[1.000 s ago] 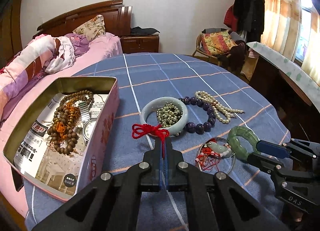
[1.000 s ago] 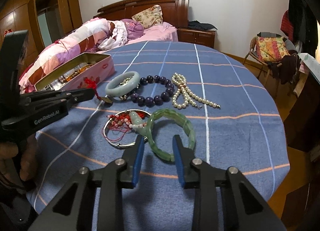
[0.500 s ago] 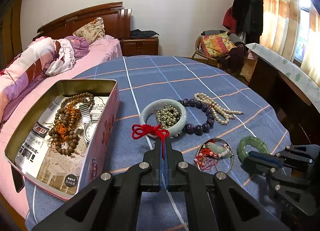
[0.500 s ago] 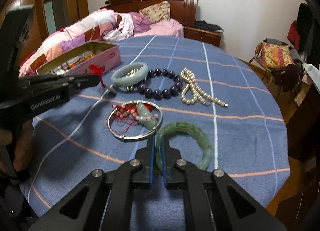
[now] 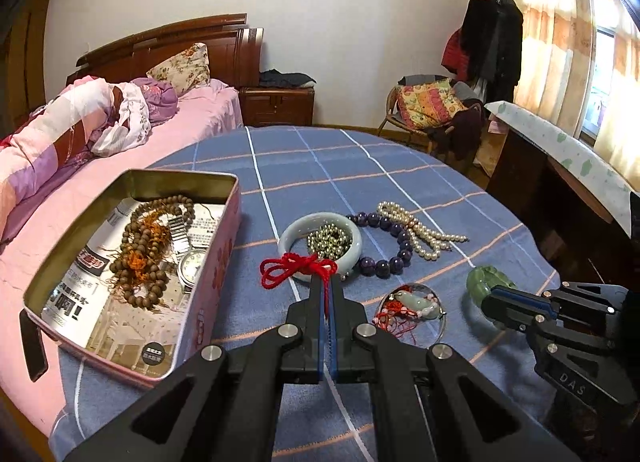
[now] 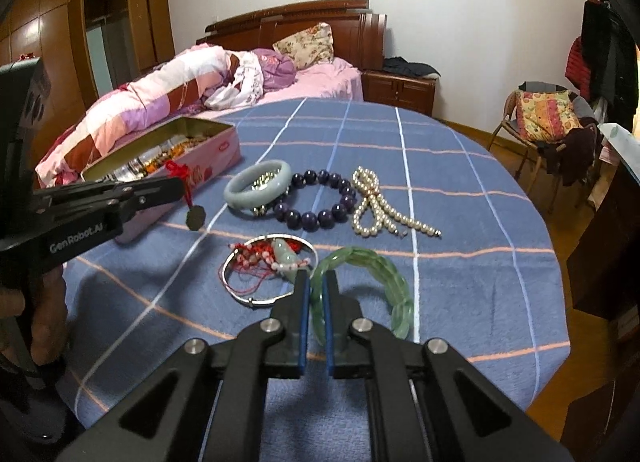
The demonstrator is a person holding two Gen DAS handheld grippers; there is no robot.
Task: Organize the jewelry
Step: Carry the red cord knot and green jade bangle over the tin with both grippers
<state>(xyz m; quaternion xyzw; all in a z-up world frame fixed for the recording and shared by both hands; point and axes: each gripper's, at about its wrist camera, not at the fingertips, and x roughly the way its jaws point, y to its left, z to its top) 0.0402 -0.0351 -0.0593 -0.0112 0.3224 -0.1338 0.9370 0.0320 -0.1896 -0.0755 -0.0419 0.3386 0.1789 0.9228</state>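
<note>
The right gripper (image 6: 316,282), whose jaws stood apart around the green bangle (image 6: 384,278) a second ago, is now clamped on the bangle's near-left rim; the far side tilts up off the blue cloth (image 6: 480,302). Left of it, the left gripper (image 5: 328,282) remains closed on a red knotted cord (image 5: 296,268), its dark pendant (image 6: 195,218) hanging below the tips. The pink tin (image 5: 216,262) sits just left of that gripper; the pale bangle (image 5: 320,240) lies directly ahead.
</note>
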